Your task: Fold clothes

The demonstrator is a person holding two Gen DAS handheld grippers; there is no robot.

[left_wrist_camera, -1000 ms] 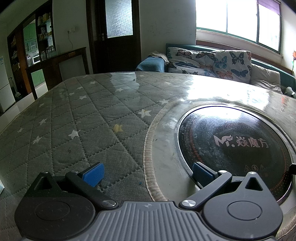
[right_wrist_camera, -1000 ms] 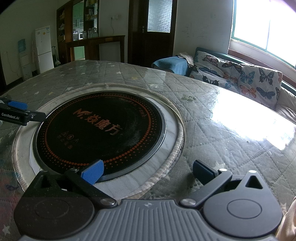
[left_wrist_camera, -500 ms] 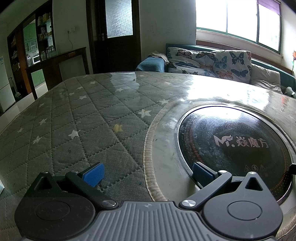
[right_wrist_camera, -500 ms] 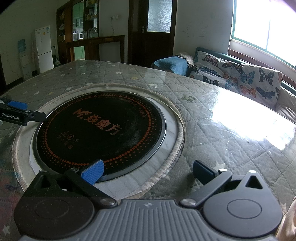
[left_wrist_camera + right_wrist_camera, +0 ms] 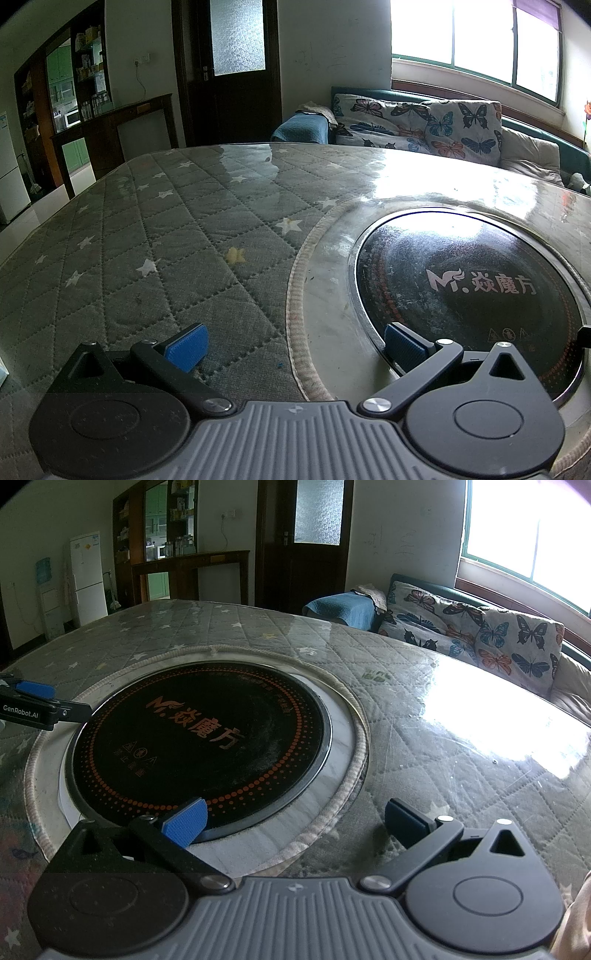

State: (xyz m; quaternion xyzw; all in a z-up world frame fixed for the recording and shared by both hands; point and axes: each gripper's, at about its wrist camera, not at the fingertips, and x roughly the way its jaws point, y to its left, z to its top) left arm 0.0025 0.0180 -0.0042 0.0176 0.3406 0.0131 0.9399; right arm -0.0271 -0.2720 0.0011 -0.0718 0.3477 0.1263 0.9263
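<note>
Judging from both wrist views, the folding has not begun: no garment lies anywhere on the grey quilted star-patterned table cover (image 5: 166,236), and none is held.

Left side first. The left black two-finger gripper with blue pads (image 5: 295,345) hangs low over the table, jaws spread wide and empty, one pad above the quilting, the other above the rim of the round black glass induction hob (image 5: 469,295) sunk in the table's middle. A pale braided trim ring (image 5: 295,295) circles the hob's recess.

Right side. The right black two-finger gripper with blue pads (image 5: 293,821) is likewise wide and empty, its left pad over the hob's dotted edge, its right pad over the glossy cover. The tip of the left gripper shows at the left border of this view, across the hob.

Whereabouts of the clothes: cannot tell. Candidates only (a guess, not a sighting): the blue folded cloth (image 5: 341,607) on the end of the butterfly-print sofa (image 5: 480,631) beyond the table, well apart from both grippers.

Everything remains: fetch a garment, spread it, fold it.

Hard to make out: window glare whitens the cover's right part; the near table edge sits hidden under both gripper bodies; a tan scrap at the right view's lower right corner is cut off, unidentifiable.
</note>
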